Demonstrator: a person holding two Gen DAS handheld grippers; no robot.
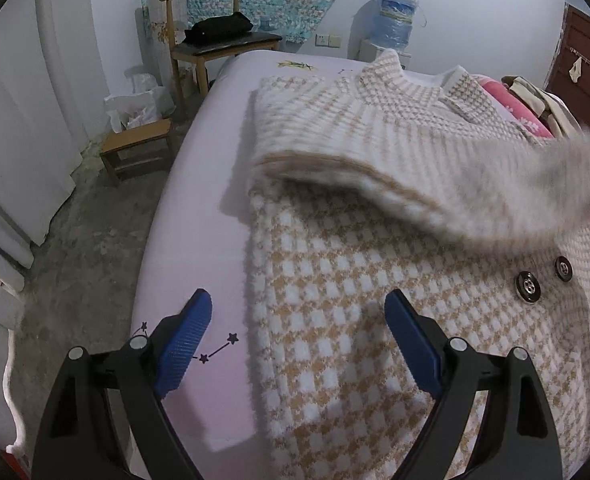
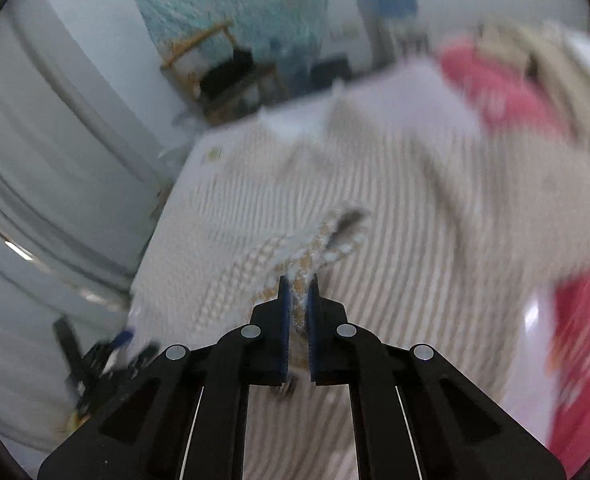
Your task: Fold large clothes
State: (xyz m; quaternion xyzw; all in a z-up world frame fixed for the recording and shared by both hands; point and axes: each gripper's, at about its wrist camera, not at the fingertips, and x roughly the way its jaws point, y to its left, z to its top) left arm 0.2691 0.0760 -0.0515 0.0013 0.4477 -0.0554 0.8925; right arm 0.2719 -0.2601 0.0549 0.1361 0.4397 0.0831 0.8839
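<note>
We risk sleeve slipping: right gripper point(image 2: 300, 300) pinches only thin edge of cardigan point(image 1: 375, 320) (fuzzy knit); left gripper point(image 1: 299, 340) wide open, empty.

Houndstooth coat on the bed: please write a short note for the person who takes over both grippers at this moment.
Right gripper: shut on an edge of the houndstooth coat, holding it lifted; this view is blurred.
Left gripper: open, empty, over the coat's near left edge, not gripping.
Coat: spread on the lilac bed sheet, buttons facing up, sleeve raised across the chest.
Done: sleeve picked up, apparently for folding inward.
Left: lay the sleeve flat, probably fold the other side, then fold the body.
</note>
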